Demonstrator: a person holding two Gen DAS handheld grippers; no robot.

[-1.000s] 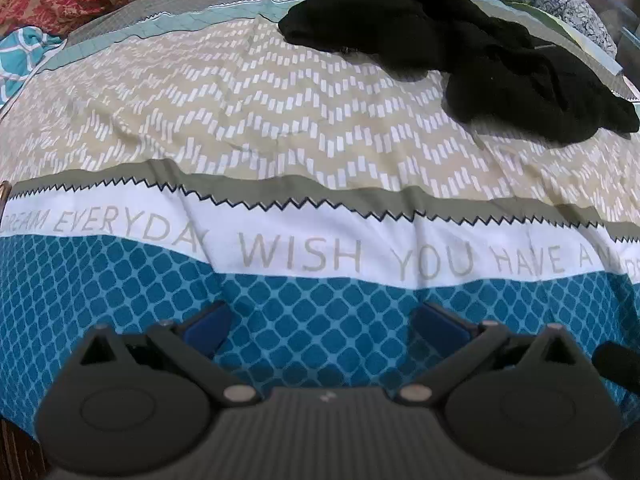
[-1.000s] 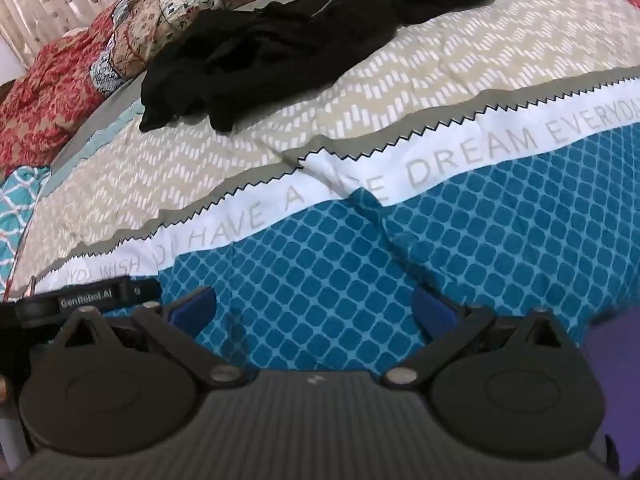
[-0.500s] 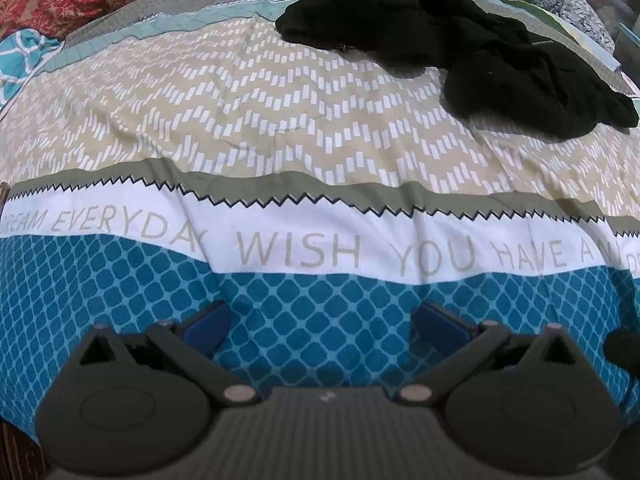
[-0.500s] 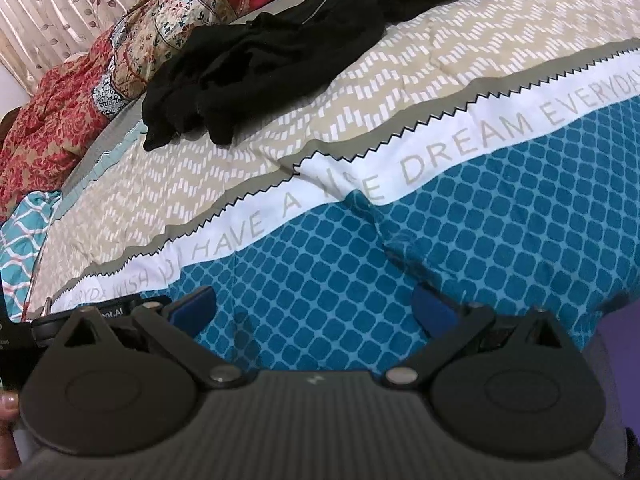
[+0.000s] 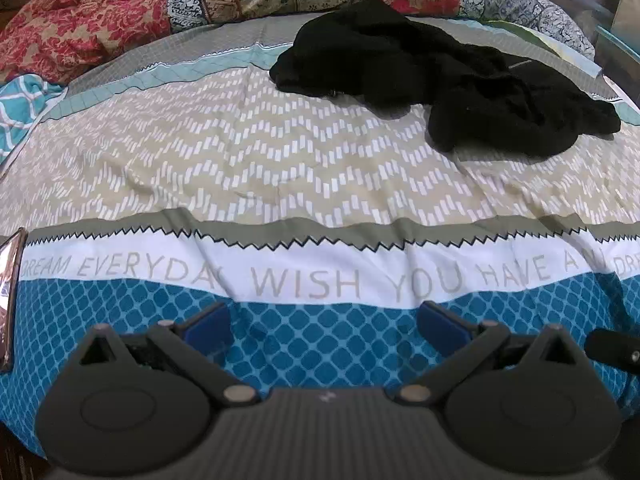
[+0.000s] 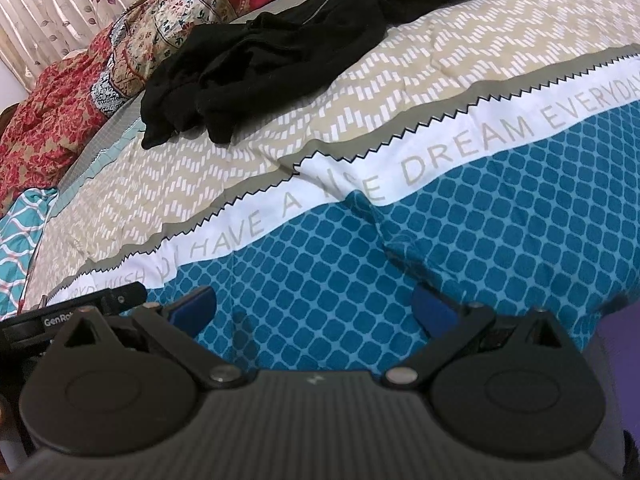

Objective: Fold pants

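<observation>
Both pairs of blue-padded fingers stand wide apart with nothing between them: the left gripper and the right gripper each hang over the blue lattice band at the near edge of the bedspread, only the pad tips showing past the black housings. Whether either pair touches the cloth cannot be told from these views. At the left edge of the right wrist view a black piece lettered "GenRo", cut off by the housing, is the other gripper; in the left wrist view a dark stub pokes in at the lower right. Beyond the fingers runs a white band with grey lettering, then a wide beige zigzag field, open and lightly rumpled. The black pants lie crumpled in a heap at the far side of that field, well apart from both grippers, their legs and waistband too bunched and dark to sort out; in the right wrist view the pants stretch toward the top edge. Behind them sits a red and floral quilt, with a leaf-print curtain beyond. A teal patterned cloth is cut off at the left, and a shiny object lies on the bed's left border, hard to identify.
</observation>
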